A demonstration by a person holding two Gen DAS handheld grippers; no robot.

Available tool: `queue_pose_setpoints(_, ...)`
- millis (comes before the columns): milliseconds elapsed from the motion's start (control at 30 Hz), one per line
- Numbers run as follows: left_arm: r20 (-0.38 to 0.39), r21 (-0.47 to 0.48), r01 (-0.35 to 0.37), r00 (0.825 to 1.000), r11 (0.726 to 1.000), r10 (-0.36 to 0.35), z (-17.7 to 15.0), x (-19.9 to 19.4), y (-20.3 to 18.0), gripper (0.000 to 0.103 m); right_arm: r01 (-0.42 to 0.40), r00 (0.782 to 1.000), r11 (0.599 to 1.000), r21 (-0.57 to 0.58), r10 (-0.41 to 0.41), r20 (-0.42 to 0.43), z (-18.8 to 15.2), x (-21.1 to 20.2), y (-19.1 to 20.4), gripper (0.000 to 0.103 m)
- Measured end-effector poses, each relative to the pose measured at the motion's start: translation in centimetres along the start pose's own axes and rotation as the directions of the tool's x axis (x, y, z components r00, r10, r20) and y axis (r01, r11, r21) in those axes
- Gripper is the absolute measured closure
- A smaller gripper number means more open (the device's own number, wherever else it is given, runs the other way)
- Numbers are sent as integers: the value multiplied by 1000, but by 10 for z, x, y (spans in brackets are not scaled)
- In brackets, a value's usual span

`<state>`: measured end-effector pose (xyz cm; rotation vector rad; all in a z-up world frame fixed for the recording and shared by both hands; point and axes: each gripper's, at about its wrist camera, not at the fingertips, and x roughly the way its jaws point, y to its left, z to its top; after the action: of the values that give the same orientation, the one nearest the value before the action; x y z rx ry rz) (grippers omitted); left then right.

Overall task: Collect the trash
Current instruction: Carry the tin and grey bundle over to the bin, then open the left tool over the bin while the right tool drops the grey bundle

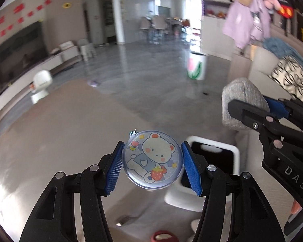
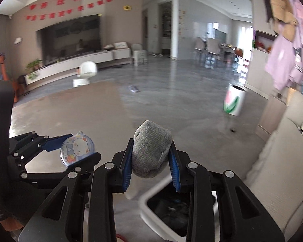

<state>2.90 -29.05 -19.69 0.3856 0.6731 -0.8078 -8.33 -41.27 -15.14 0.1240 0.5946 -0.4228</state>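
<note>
trash is what we carry in both grippers, held up in the air above the floor, nothing resting on any surface.

from the left wrist view, our left gripper (image 1: pixel 152 160) pinches a round disc (image 1: pixel 152 159) by its two opposite edges, the ribbed blue pads (image 1: pixel 115 169) pressed flat against its rim. we judge this edge grip suits it: the disc looks thin, hard and glossy, a clear plastic circle printed with a cartoon bear and a strawberry, and a small metal loop shows at its top. just below and to the right of it stands a white bin (image 1: pixel 235 151) with a dark opening, so the disc hangs close to the drop. at the right edge of this view our right gripper (image 1: pixel 250 109) carries a grey sock (image 1: pixel 242 96).

from the right wrist view, the right gripper (image 2: pixel 150 157) is clenched on the grey sock (image 2: pixel 151 147), which is soft, knitted, rolled into a fat lump and bulges above the fingers. the white bin (image 2: pixel 145 201) sits directly below it, its rounded rim smooth, dark contents inside. the left gripper (image 2: pixel 78 151) holds the disc (image 2: pixel 77 150) level beside us, a little farther from the bin's mouth.
</note>
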Motion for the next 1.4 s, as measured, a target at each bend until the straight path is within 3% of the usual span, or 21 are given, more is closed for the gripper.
queue_pose_setpoints(267, -59, 82, 102, 993, 991, -98, 6, 39, -46, 46, 108, 994, 993, 55, -107, -24, -25, 6, -54, 70)
queue_pose_setpoints(400, -104, 113, 175, 981, 978, -164, 8, 59, -64, 42, 144, 989, 986, 83, -141, -42, -34, 11, -76, 69)
queue_pose_setpoints(433, -131, 126, 173, 979, 977, -157, 8, 66, -69, 18, 150, 988, 985, 87, -147, -48, -36, 11, -77, 69)
queue_pose_setpoints(467, -145, 138, 152, 981, 979, -131, 9, 71, -74, 5, 156, 987, 983, 92, -151, -55, -39, 13, -80, 69)
queue_pose_setpoints(500, -145, 167, 97, 987, 981, -73, 8, 76, -80, 5, 159, 986, 982, 97, -154, -58, -41, 11, -82, 69)
queue_pose_setpoints(567, -139, 205, 60, 990, 977, -31, 6, 80, -86, 5, 161, 986, 981, 107, -154, -67, -46, 14, -87, 69)
queue_pose_setpoints(800, -118, 216, 45, 993, 975, -20, 6, 79, -89, 5, 151, 986, 982, 115, -140, -95, -50, 26, -86, 69)
queue_pose_setpoints(1000, -111, 181, 65, 993, 981, -45, 9, 73, -71, 5, 125, 988, 983, 132, -111, -106, -55, 45, -85, 69)
queue_pose_setpoints(1233, -91, 141, 34, 996, 989, -21, 7, 66, -47, 5, 111, 982, 982, 154, -85, -167, -76, 76, -80, 69)
queue_pose_setpoints(1267, -89, 135, 36, 996, 990, -24, 7, 65, -44, 5, 116, 981, 983, 145, -91, -170, -77, 78, -79, 65)
queue_pose_setpoints(1300, -80, 129, 33, 997, 991, -22, 8, 63, -42, 5, 126, 980, 983, 132, -102, -173, -78, 79, -78, 34)
queue_pose_setpoints(1333, -74, 124, 33, 997, 992, -24, 8, 62, -40, 5, 142, 974, 984, 108, -120, -194, -79, 84, -77, 10)
queue_pose_setpoints(1400, -71, 113, 39, 997, 993, -32, 9, 60, -37, 5, 173, 953, 984, 49, -154, -262, -84, 99, -78, 4)
